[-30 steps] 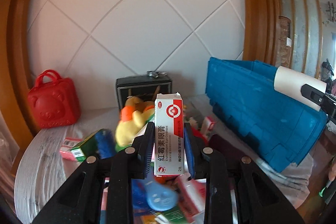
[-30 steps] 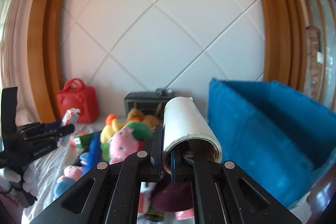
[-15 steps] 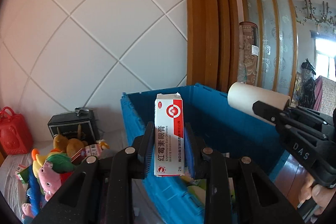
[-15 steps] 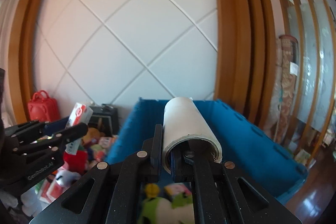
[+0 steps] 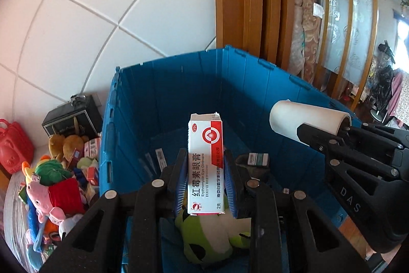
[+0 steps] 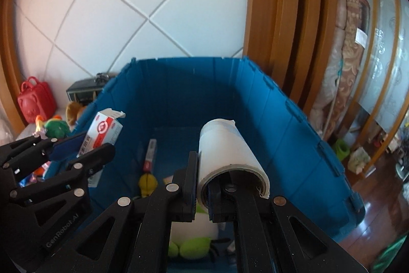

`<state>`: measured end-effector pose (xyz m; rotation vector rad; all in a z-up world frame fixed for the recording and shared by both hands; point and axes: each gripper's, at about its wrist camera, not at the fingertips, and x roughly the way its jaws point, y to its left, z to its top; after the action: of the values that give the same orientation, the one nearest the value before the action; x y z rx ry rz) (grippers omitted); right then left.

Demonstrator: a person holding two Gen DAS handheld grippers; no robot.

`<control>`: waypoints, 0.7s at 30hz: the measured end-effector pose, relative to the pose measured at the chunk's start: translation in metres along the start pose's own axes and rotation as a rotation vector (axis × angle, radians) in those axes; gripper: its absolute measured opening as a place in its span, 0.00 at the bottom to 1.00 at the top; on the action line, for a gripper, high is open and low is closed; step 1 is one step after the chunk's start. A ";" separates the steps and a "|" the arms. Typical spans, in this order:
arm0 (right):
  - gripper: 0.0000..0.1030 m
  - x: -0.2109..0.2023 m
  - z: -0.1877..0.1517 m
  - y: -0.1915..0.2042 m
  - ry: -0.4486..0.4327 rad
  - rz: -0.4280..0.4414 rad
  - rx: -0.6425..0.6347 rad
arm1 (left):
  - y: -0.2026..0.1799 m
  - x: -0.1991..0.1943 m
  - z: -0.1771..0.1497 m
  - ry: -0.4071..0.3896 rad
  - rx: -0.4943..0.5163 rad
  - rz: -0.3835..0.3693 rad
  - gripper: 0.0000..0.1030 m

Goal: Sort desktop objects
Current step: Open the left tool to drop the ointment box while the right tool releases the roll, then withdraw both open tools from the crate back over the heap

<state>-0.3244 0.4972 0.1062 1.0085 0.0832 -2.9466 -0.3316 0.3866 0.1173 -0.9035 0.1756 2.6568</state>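
Yellow toy on crate floor: right-wrist view only.

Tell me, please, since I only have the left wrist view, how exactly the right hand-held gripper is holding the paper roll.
Observer: One finger sits inside the hollow core of the paper roll and the other outside, so the right hand-held gripper is pinching the roll's wall.
Operator: Thank you. Does anything lie in the bin that I cannot see?
Observer: Yes, a small yellow object lies on the floor of the blue bin, beyond the green and white plush.
Operator: And the top of the ointment box?
Observer: The top flap of the ointment box stands open.
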 end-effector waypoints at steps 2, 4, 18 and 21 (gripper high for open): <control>0.07 0.007 -0.002 -0.004 0.027 -0.005 -0.019 | -0.001 0.005 0.001 0.024 -0.015 -0.007 0.26; 0.08 0.012 -0.004 -0.006 0.046 -0.014 -0.046 | -0.003 0.011 0.001 0.045 -0.018 -0.012 0.26; 0.71 0.021 0.002 -0.020 0.078 -0.114 -0.139 | -0.007 0.022 -0.006 0.099 -0.014 -0.008 0.50; 0.77 0.020 0.002 -0.025 0.076 -0.129 -0.129 | -0.007 0.021 -0.007 0.096 -0.012 -0.008 0.50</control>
<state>-0.3423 0.5219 0.0967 1.1370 0.3483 -2.9681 -0.3409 0.3976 0.0988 -1.0343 0.1777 2.6112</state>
